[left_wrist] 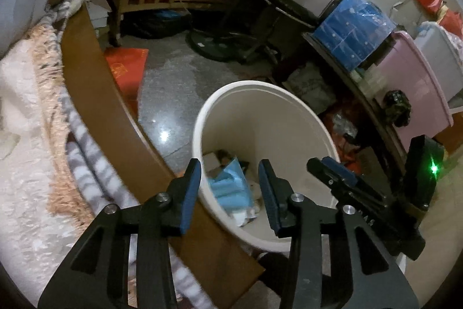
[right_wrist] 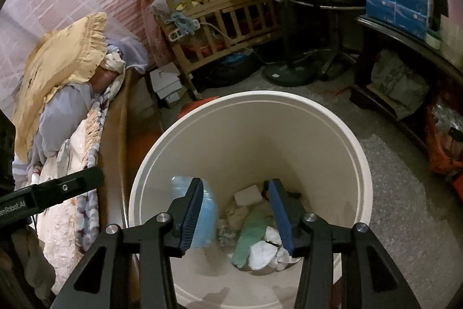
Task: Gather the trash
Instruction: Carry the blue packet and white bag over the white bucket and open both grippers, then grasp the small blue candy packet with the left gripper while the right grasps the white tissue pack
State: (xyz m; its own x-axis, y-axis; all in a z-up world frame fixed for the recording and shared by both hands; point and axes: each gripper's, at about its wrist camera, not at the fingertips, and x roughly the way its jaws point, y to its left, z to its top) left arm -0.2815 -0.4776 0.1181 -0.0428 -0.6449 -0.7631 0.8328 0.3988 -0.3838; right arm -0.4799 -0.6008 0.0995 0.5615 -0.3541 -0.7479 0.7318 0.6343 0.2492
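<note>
A white round bin stands on the floor beside the bed. My left gripper hangs open above its near-left rim. A light blue plastic wrapper, blurred, lies below in the bin, clear of both pads. My right gripper is open over the middle of the bin, with nothing pressed between its pads. Below it lie the blue wrapper, a green scrap, white tissue and a small piece of cardboard. The right gripper also shows in the left wrist view.
A bed with fluffy blankets and a wooden side board runs along the left. Behind the bin are a wooden crib, a fan base and a red bag. A dark shelf with boxes stands right.
</note>
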